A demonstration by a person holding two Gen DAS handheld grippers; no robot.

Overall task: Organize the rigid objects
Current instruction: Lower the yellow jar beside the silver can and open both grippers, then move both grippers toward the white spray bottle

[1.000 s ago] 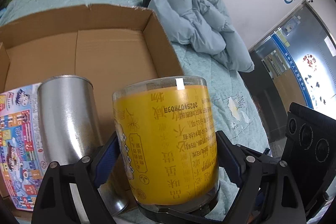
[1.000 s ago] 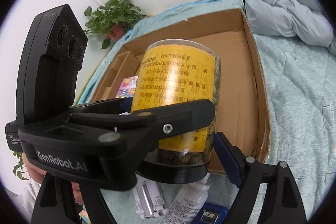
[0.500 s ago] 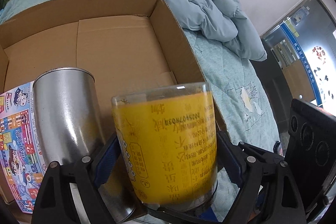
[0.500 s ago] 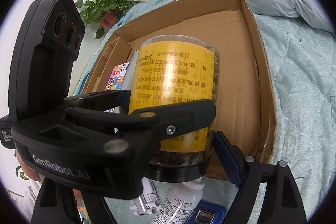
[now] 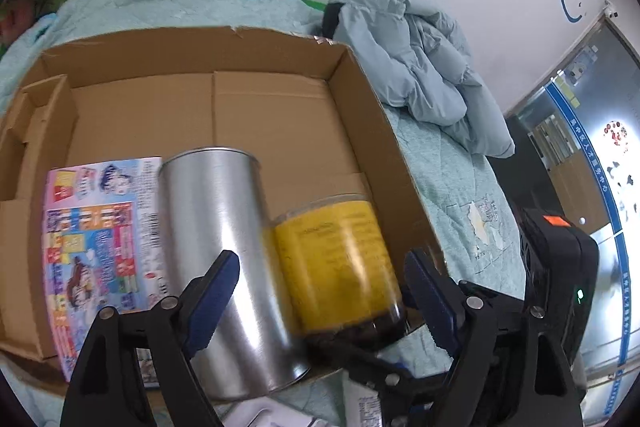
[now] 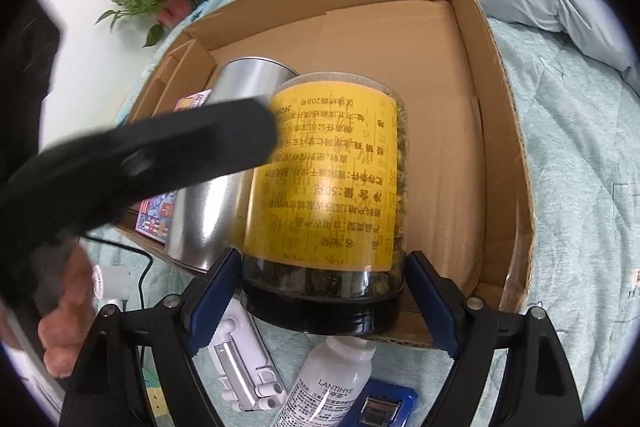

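Partly blurred, the left wrist view is hard to read in its middle. At far left a colourful printed packet (image 5: 100, 247) lies flat in an open cardboard box (image 5: 140, 55), its near end cut off by a black finger. Beside it stands a plain silver can (image 5: 216, 247), its base hidden behind the left gripper (image 5: 320, 257). That claw gapes wide and holds nothing: one blue pad shows in front of the can, the other in front of the box's right wall. The yellow-labelled jar (image 5: 336, 259) sits beyond the pads, smeared so its print cannot be read. At right a pale blue padded coat (image 5: 420, 67) is heaped on the teal blanket (image 5: 460, 195).

In the right wrist view, a dark blurred bar of the left gripper crosses the left side, hiding much of the can and packet. A hand (image 6: 60, 307) shows at the edge. In the centre the right gripper (image 6: 324, 255) stands wide, its blue pads against both sides of the jar's black lid, holding the jar. The jar is at the box's near edge, beside the can. Its long axis runs away from the camera, lid nearest, clear base toward the box's far wall, so the label reads upside down. Below, a white bottle (image 6: 332, 379) is partly cut off.
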